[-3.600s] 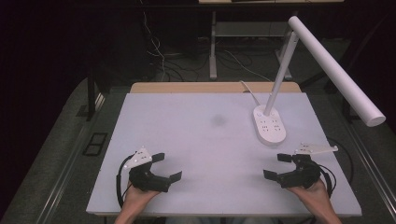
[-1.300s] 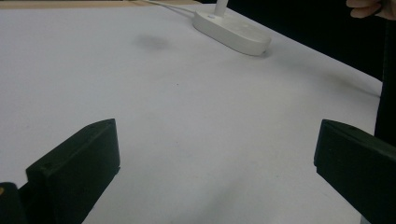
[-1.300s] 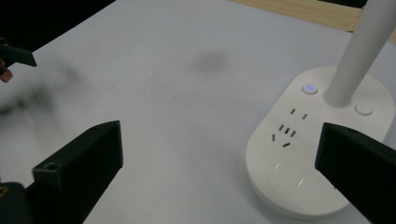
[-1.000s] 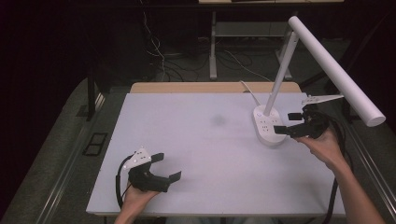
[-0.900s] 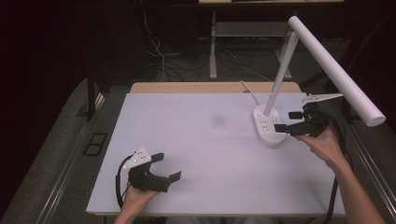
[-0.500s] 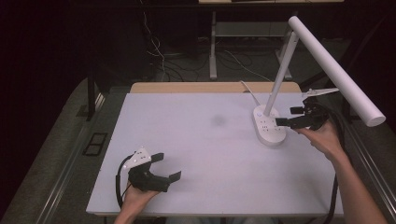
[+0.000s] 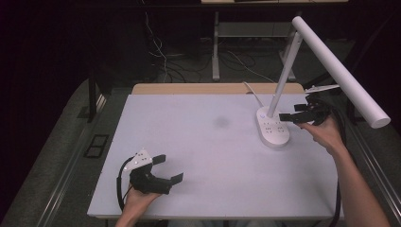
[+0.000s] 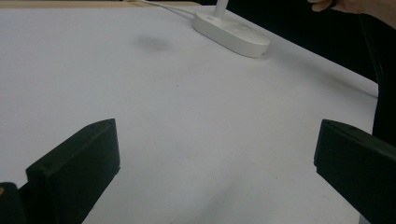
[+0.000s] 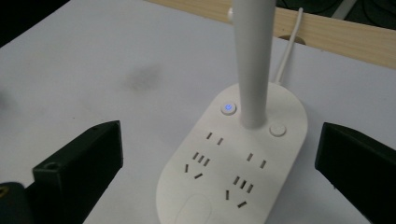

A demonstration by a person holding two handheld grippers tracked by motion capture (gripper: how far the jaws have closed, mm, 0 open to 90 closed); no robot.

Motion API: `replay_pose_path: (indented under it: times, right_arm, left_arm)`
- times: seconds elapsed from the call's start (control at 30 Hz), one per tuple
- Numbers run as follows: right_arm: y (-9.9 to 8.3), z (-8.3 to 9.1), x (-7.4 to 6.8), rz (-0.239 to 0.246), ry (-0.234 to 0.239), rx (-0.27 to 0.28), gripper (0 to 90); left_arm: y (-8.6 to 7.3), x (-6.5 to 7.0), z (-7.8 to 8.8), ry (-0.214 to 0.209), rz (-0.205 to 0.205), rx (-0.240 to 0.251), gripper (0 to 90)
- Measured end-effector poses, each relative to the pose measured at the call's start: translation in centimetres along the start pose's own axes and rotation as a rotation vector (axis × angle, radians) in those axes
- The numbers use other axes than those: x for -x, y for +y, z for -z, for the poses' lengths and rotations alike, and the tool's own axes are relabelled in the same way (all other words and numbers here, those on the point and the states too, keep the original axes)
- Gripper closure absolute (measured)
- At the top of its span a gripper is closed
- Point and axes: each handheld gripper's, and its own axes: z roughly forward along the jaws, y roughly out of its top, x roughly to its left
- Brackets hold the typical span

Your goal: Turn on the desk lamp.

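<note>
A white desk lamp stands at the table's far right on an oval base (image 7: pixel 272 128) that carries several sockets (image 9: pixel 224 172), a lit blue button (image 9: pixel 228 108) and a white button (image 9: pixel 277 129). Its stem (image 9: pixel 253 60) rises to a long tube head (image 7: pixel 340 71). My right gripper (image 7: pixel 295 112) is held above the table just right of the base, open, jaws pointing at the stem with nothing between them. My left gripper (image 7: pixel 168 168) rests near the front left edge, open and empty; the lamp base (image 8: pixel 232 34) lies far ahead of it.
The white table (image 7: pixel 198 156) bears a faint grey smudge (image 7: pixel 221 121) near its middle. A white cord (image 7: pixel 253 94) runs from the lamp base over the wooden back edge (image 7: pixel 208 88). Dark floor with cables and a desk frame lies beyond.
My right gripper has left the front right of the table and travelled up to the lamp base, creeping slightly farther back over the last second. The left gripper has stayed put.
</note>
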Motion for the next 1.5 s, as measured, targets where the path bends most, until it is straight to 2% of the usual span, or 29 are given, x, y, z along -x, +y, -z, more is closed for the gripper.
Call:
replay_pose_path:
  times: [0.1, 0.13, 0.27, 0.47, 0.67, 0.7, 0.73, 0.77, 1.07, 1.17, 1.5]
  right_arm:
    - [0.0, -0.3, 0.4, -0.009, -0.011, -0.008, 0.8]
    - [0.0, -0.5, 0.8, -0.013, -0.016, -0.011, 8.3]
    - [0.1, -0.7, 1.4, -0.010, -0.031, 0.001, 15.9]
    - [-0.1, -1.2, 2.2, -0.011, -0.057, -0.012, 34.8]
    - [-0.1, -2.2, 2.9, -0.023, -0.063, -0.020, 53.7]
    - [-0.1, -2.2, 2.9, -0.023, -0.063, -0.020, 53.7]
    - [-0.1, -2.5, 3.2, -0.025, -0.067, -0.021, 60.3]
    - [-0.1, -2.6, 3.3, -0.039, -0.064, -0.027, 62.7]
    - [-0.2, -3.8, 4.0, -0.042, -0.055, -0.003, 85.5]
    - [-0.2, -4.3, 4.1, -0.054, -0.055, 0.000, 89.7]
    - [-0.4, -5.7, 4.5, -0.099, -0.065, -0.009, 89.9]
  left_arm:
    - [0.0, 0.0, 0.0, -0.001, -0.005, -0.003, 0.0]
    - [0.0, 0.0, 0.0, -0.001, -0.004, -0.003, 0.0]
    - [0.0, 0.0, 0.0, 0.000, -0.003, -0.003, 0.0]
    - [0.0, 0.0, -0.1, -0.004, -0.006, -0.008, 0.0]
    - [0.0, -0.1, -0.1, 0.000, -0.004, -0.006, 0.0]
    - [0.0, -0.1, -0.1, 0.000, -0.004, -0.006, 0.0]
    - [0.0, -0.1, -0.1, 0.001, -0.002, -0.005, 0.0]
    - [0.0, -0.2, -0.1, 0.000, -0.002, -0.006, 0.0]
    - [0.0, -0.2, -0.1, 0.001, -0.002, -0.006, 0.0]
    - [0.0, -0.2, -0.1, 0.002, -0.001, -0.005, 0.0]
    - [0.0, -0.3, -0.1, 0.004, 0.000, -0.008, 0.0]
